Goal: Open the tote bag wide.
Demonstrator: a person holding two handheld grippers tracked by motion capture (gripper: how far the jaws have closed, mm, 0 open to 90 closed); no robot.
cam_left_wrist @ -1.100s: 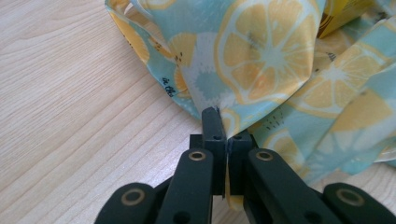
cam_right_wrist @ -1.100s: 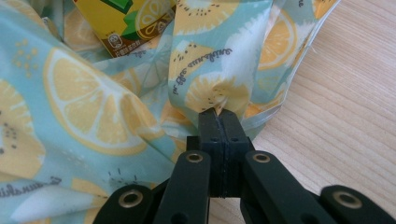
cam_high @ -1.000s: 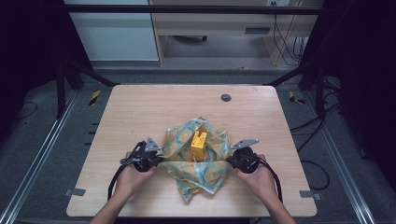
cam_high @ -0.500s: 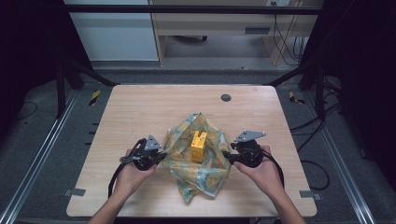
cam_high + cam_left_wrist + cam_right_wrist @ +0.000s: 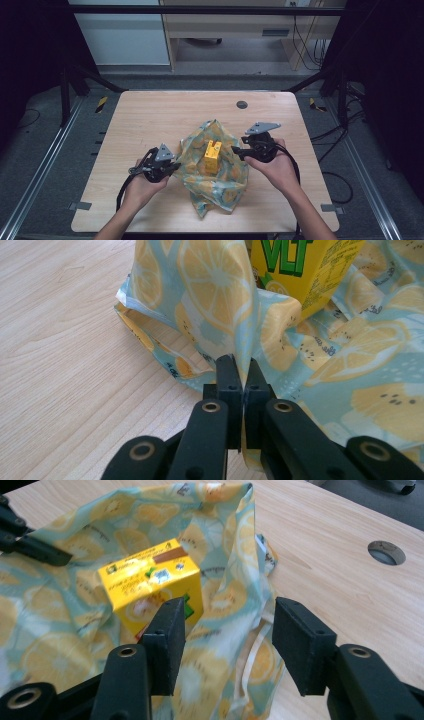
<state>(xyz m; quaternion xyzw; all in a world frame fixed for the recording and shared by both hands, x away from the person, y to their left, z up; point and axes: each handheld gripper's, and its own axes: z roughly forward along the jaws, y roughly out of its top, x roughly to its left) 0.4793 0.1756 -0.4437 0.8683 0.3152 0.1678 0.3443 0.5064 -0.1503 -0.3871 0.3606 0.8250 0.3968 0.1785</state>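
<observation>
L gripper (image 5: pixel 172 167) – clamped tight on the lemon-print cloth (image 5: pixel 220 185), pinching its left edge | R gripper (image 5: pixel 235 150) – jaws apart, just been opening, nothing between them, hovering by the cloth's right side | yellow carton (image 5: pixel 212 156) – upright mid-cloth | cloth – on tabletop (image 5: pixel 150 115), center, nearer the front edge
</observation>
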